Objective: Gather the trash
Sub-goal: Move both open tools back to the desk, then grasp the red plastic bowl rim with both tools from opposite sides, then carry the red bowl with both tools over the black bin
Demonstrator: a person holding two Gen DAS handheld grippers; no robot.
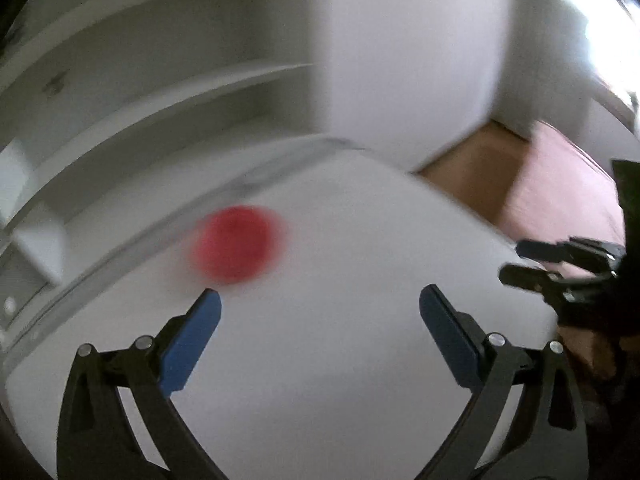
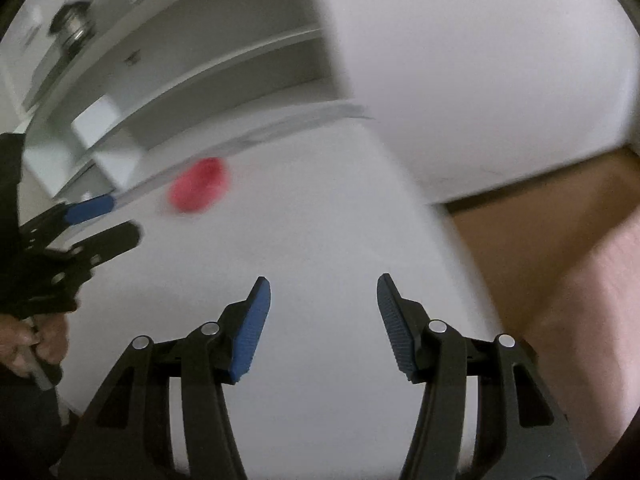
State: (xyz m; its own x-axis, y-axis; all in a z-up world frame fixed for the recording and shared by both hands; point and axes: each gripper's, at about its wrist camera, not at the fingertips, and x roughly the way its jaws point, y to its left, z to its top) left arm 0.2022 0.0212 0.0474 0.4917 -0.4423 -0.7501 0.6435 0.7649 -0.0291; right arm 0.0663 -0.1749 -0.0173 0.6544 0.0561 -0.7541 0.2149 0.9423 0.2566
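- Hovering over a white table, left gripper, jaws spread wide with nothing between the blue pads.
- Lying on that table ahead of the left gripper and slightly toward its left finger: a round red object, blurred, kind not discernible; apart from the finger's tip, not touching it.
- Seen from the right wrist, same red object far up the table toward its back edge, well apart from the right gripper.
- Held above the table's nearer part, right gripper, jaws parted and empty, ridged blue pads facing each other.
- Showing at the right rim of the left view, right gripper beside the table's right edge.
- Showing at the left rim of the right view, left gripper, with a hand clasped on its handle below.
- Standing behind the table: white shelving with open compartments, and a white wall block at the table's far right corner.
- Spreading to the right of the table: brown floor and pinkish fabric.
- Smeared throughout by motion blur, fine detail unreadable.
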